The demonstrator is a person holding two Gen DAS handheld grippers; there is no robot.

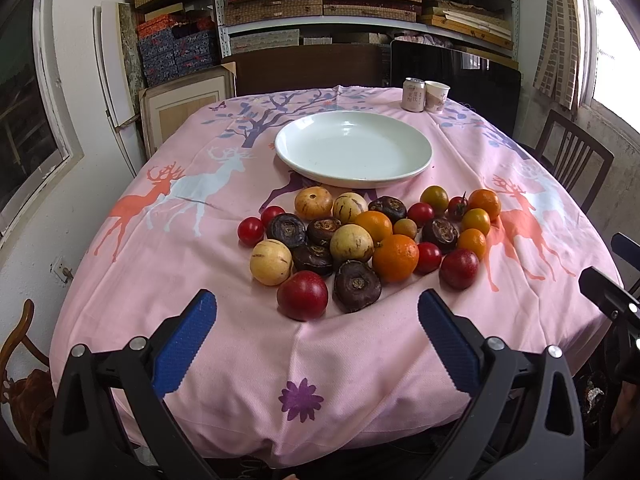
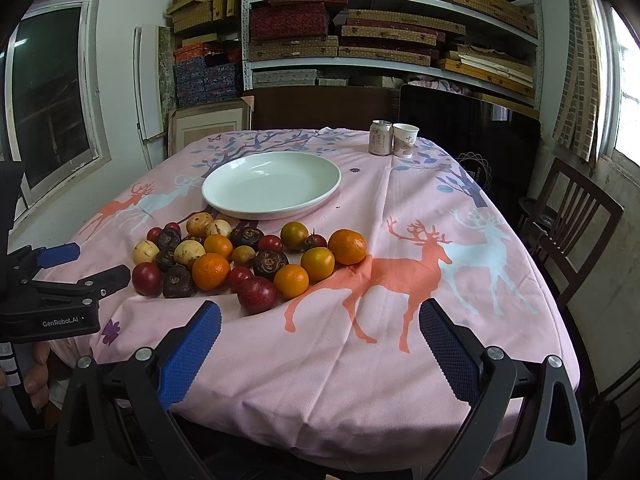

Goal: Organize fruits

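Both hand-held grippers, left (image 1: 317,322) and right (image 2: 320,322), hover over the near edge of the bench (image 1: 240,360) with jaws wide apart, holding nothing. The fruits (image 1: 360,240) lie in a loose pile on the pink cloth, just in front of the empty white plate (image 1: 354,148).

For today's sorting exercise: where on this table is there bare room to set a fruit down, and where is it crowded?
Free: the white plate, nothing in it; the cloth between the fruit pile and the near table edge, by both open grippers, left and right; the deer print right of the pile.
Crowded: the pile itself, fruits touching; the far corner with can and paper cup.
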